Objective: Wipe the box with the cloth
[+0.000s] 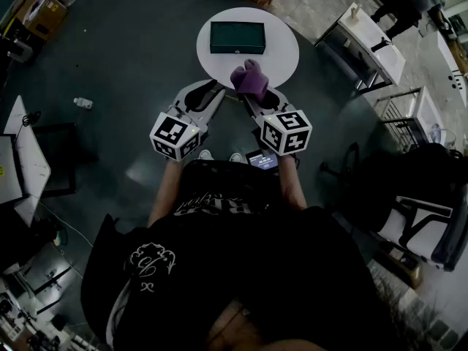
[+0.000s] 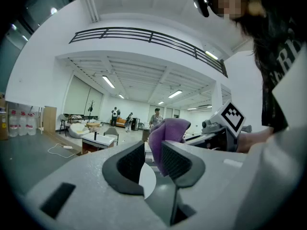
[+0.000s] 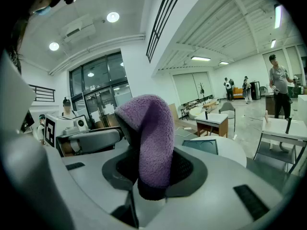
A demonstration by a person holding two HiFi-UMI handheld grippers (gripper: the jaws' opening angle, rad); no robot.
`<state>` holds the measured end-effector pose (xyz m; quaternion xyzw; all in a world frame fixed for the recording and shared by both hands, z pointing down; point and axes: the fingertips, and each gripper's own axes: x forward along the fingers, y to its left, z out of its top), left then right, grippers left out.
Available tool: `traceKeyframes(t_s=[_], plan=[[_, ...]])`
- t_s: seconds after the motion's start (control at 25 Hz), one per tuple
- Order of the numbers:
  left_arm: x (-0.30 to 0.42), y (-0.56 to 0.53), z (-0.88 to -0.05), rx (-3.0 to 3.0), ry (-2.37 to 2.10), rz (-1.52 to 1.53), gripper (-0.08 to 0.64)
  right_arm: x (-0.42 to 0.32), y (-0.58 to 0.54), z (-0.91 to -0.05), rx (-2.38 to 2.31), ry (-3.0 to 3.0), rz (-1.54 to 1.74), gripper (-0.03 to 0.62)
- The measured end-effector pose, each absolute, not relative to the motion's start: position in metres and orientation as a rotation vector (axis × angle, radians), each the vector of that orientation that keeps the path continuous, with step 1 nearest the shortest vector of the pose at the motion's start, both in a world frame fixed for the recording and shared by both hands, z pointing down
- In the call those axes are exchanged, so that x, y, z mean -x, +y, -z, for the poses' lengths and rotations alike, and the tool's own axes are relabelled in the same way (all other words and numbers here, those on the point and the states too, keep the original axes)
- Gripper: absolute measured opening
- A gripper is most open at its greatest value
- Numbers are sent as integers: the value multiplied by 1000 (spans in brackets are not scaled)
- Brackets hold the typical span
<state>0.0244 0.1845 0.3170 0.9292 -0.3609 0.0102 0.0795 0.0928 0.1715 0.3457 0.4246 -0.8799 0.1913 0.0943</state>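
Both jaws of our left gripper [image 2: 148,153] stand apart, nothing between them. Just to its right, our right gripper [image 3: 152,170] is clamped on the purple cloth [image 1: 249,79]. We judge the cloth soft, light and floppy, best held mid-fold. Ahead of both grippers, the stiff-looking dark green box [image 1: 237,37] lies on the round table [image 1: 284,58].

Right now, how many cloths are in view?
1. The purple cloth is clamped in the right gripper, by the near edge of the round table, short of the green box. No other shows; one could lie hidden.
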Motion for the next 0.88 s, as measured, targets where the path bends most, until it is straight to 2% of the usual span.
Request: traceKeyframes(t_s=[0.88], plan=[[-59, 166, -343, -2710, -1203, -134, 100, -132, 141, -378, -1127, -2602, -593, 106]])
